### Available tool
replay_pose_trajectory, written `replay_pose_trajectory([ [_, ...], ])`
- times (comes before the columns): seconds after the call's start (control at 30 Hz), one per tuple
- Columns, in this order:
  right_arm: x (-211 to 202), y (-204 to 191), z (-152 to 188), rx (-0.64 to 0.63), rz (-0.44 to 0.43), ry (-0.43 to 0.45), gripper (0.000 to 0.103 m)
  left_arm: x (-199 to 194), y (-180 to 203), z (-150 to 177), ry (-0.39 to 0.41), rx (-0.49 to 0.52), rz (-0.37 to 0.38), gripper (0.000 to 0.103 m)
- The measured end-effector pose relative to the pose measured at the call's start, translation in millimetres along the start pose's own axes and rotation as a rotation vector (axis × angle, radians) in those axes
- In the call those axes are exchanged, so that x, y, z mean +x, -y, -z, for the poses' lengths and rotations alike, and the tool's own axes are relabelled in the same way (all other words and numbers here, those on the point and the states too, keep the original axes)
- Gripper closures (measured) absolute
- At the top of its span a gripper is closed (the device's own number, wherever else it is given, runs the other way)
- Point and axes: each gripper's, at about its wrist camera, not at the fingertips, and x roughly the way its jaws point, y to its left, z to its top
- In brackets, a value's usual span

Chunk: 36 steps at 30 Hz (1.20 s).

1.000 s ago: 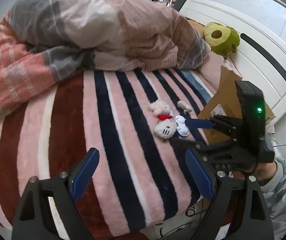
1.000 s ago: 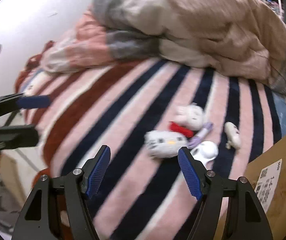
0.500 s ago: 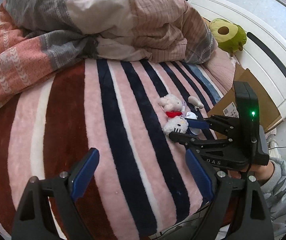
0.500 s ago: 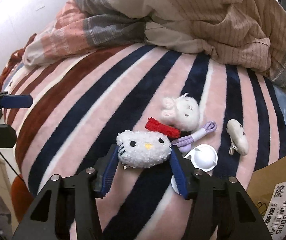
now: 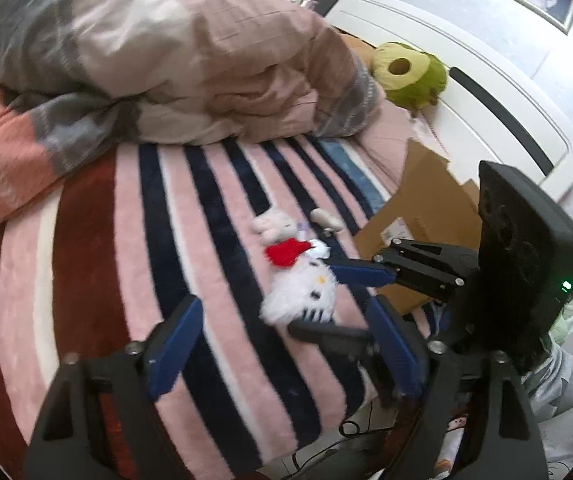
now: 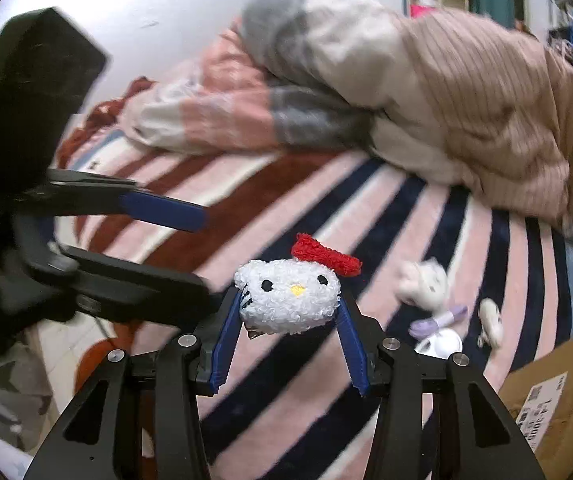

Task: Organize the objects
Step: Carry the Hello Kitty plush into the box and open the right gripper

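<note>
My right gripper is shut on a white fluffy cat-face plush with a red bow and holds it above the striped blanket; it also shows in the left wrist view, between the right gripper's fingers. My left gripper is open and empty, just left of the plush. A small white bunny plush, a purple cord, a white round case and a small white charm lie on the blanket.
A cardboard box stands at the bed's right edge. A bunched duvet fills the far side. A green avocado plush leans on the white headboard.
The right gripper closed on the cat-face plush and lifted it off the blanket, away from the other small items. The left gripper moved closer to it.
</note>
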Motion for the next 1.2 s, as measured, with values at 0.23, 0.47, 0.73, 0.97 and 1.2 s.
replay_pose_trajectory([
  [0.23, -39, -26, -9, -0.091, 0.009, 0.081, 0.060, -13, 34, -13, 0.010, 0.053, 0.006, 0.057],
  [0.47, -75, -22, -7, -0.099, 0.060, 0.130, 0.060, -16, 75, -27, 0.024, 0.134, -0.022, 0.066],
  [0.73, -121, 15, 3, -0.054, 0.130, 0.165, 0.060, 3, 133, -55, 0.019, 0.218, -0.015, 0.067],
  [0.97, -163, 69, 24, 0.013, 0.212, 0.162, 0.060, 48, 196, -82, -0.028, 0.290, 0.015, 0.067],
  [1.2, -189, 124, 51, 0.097, 0.256, 0.132, 0.060, 103, 250, -98, -0.111, 0.348, 0.033, 0.067],
])
